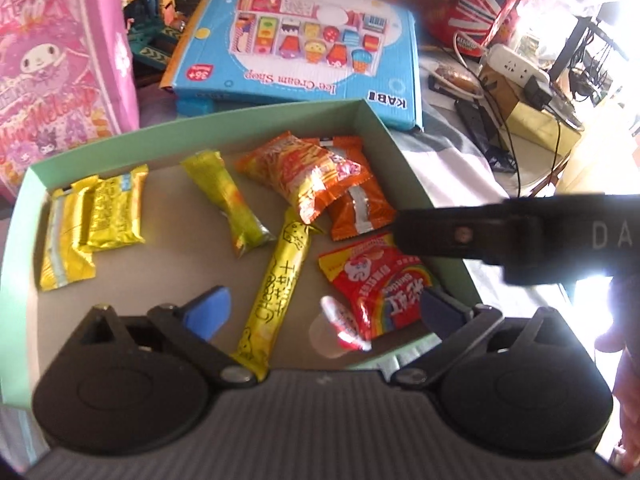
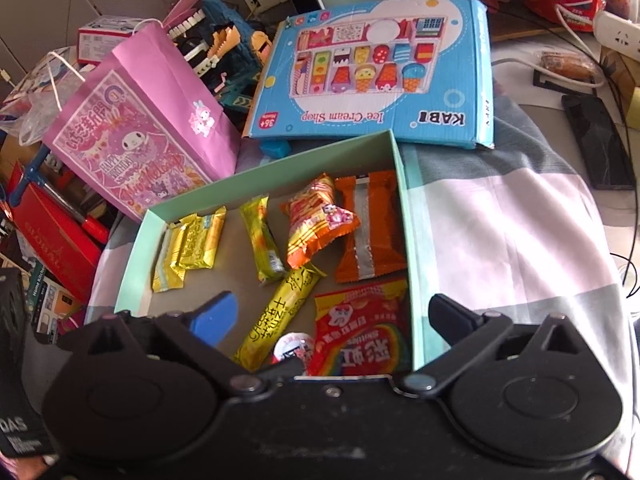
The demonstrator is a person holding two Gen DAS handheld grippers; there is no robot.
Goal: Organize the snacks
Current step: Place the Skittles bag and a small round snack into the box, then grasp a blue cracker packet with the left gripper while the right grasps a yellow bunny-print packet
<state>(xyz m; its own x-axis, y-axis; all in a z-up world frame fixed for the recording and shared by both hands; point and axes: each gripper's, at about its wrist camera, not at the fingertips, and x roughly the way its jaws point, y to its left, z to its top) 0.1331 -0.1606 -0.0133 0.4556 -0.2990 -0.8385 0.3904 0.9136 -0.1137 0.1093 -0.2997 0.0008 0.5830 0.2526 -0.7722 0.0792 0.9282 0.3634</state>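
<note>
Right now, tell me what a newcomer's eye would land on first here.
The mint-green box in the middle, scattered with bright snack packets: a red Skittles bag at its near right corner, yellow bars at far left. Behind it lies a blue Ice Cream Shop box, with a pink gift bag to the left.

Mint-green box point(image 2: 412, 216) holds yellow, orange (silver-striped) and red rainbow-printed snacks point(image 2: 360, 328).

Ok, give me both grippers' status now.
Left gripper: jaws open, holding nothing.
Right gripper: jaws open, holding nothing.
</note>
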